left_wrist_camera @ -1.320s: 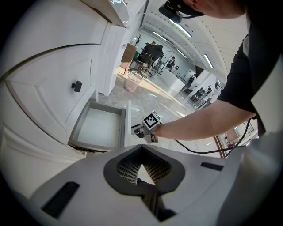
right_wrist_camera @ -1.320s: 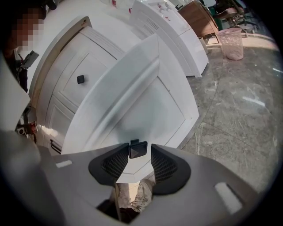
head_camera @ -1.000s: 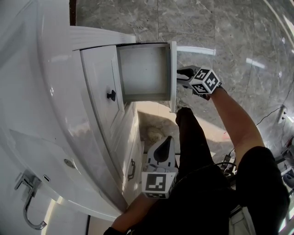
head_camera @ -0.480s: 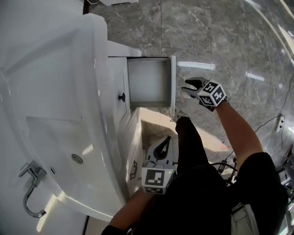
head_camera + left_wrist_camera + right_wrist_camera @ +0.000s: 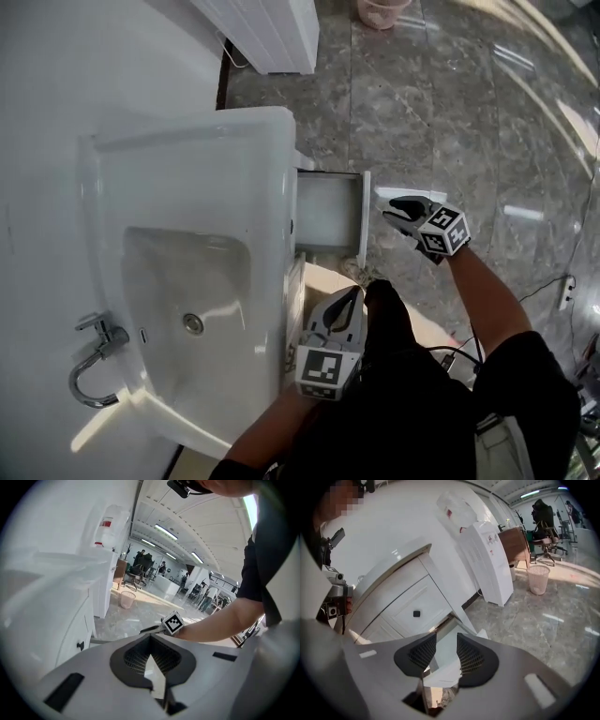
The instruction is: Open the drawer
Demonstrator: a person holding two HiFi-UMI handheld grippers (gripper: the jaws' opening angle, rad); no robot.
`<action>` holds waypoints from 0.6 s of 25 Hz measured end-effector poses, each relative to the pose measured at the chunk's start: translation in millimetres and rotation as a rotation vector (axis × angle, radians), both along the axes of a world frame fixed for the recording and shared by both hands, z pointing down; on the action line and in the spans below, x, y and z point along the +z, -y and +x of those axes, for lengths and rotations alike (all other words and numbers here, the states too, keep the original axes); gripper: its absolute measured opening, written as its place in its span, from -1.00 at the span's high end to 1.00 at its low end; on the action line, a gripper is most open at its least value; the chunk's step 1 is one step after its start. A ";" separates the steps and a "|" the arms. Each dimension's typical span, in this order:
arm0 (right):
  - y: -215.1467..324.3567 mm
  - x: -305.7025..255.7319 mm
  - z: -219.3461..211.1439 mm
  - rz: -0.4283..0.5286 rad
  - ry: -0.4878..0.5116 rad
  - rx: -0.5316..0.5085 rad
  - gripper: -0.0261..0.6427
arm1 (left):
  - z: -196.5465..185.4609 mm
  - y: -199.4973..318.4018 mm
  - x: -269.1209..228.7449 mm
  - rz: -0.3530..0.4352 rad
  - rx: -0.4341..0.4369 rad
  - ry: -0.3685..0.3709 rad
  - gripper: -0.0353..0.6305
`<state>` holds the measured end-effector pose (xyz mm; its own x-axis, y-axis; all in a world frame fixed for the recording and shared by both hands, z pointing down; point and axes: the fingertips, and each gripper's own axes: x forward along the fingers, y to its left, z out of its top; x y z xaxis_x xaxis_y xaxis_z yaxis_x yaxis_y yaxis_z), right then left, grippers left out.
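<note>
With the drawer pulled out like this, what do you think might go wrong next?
The open drawer juts out of the vanity close to the person's leg, so a step could knock it. The right tongs, which have just been closing on nothing, hang near its front and might nudge it shut.

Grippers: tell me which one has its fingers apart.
The right gripper, beside the open drawer: its fingers stand apart, empty, though they have just been closing. The left gripper has its fingers together.
</note>
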<state>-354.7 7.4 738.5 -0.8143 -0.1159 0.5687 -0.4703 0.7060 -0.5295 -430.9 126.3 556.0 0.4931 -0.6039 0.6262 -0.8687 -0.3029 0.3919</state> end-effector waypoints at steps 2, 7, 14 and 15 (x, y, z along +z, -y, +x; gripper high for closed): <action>5.3 -34.2 -5.1 0.021 0.015 0.009 0.56 | -6.1 7.5 -29.5 0.037 -0.017 -0.012 0.92; 41.6 -125.5 -34.6 0.123 0.058 -0.023 0.70 | -41.2 40.4 -105.3 0.136 -0.135 -0.037 0.92; 67.4 -275.3 -98.6 0.263 0.123 -0.106 0.87 | -110.6 52.9 -222.1 0.281 -0.301 -0.044 0.92; 69.5 -294.6 -110.4 0.281 0.130 -0.124 0.88 | -123.5 52.2 -237.9 0.304 -0.333 -0.040 0.92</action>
